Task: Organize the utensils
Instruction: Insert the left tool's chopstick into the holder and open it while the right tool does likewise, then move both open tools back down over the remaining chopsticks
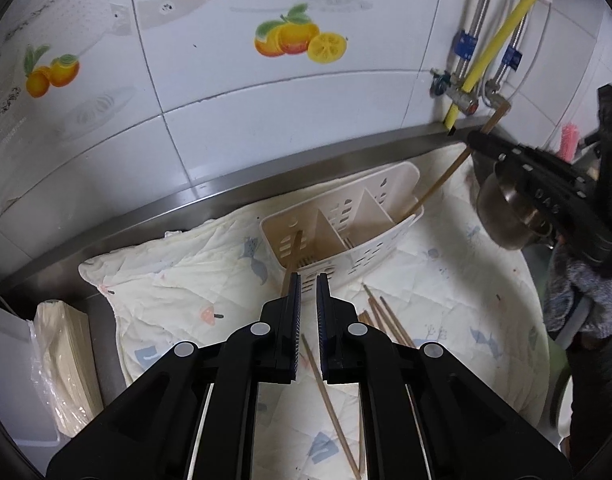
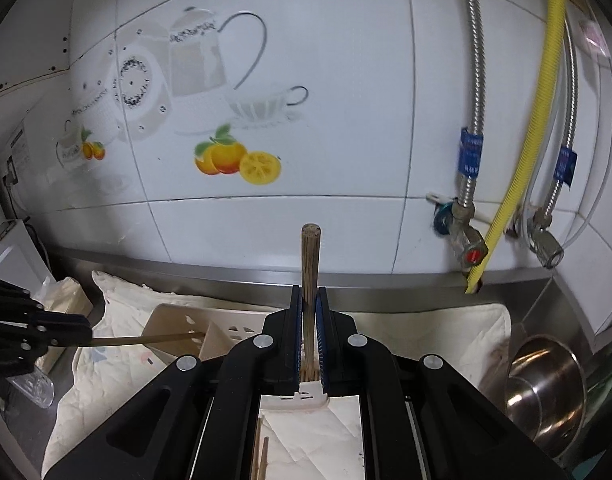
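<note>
The cream plastic utensil caddy (image 1: 342, 220), perforated and split into three compartments, lay on a pale quilted cloth with small printed figures (image 1: 186, 280), close to the steel ledge (image 1: 226, 184) under the white tiled wall (image 1: 266, 100).

The left gripper (image 1: 308, 280) hovered just in front of the caddy's near wall, its jaws narrowly apart with nothing between them. A thin wooden chopstick (image 1: 293, 254) stood beside its left finger, the tip inside the caddy's left compartment; whether the finger touched it could not be told. In the right wrist view the same stick (image 2: 146, 339) ran from the left gripper's fingertips into the caddy (image 2: 178, 320).

The right gripper (image 2: 309, 292) was closed on a second wooden chopstick (image 2: 311, 256), held upright with its blunt end above the fingers. From the left wrist view this stick (image 1: 438, 186) slanted down from the right gripper (image 1: 480, 140) into the caddy's right compartment.

Several loose wooden chopsticks (image 1: 386, 316) lay on the cloth just right of the left gripper, and another single one (image 1: 330, 404) lay beneath it. A stainless steel pot (image 2: 546, 384) sat at the right, off the cloth. A yellow corrugated hose (image 2: 538, 120) and braided metal pipes (image 2: 474, 80) ran down the wall.
</note>
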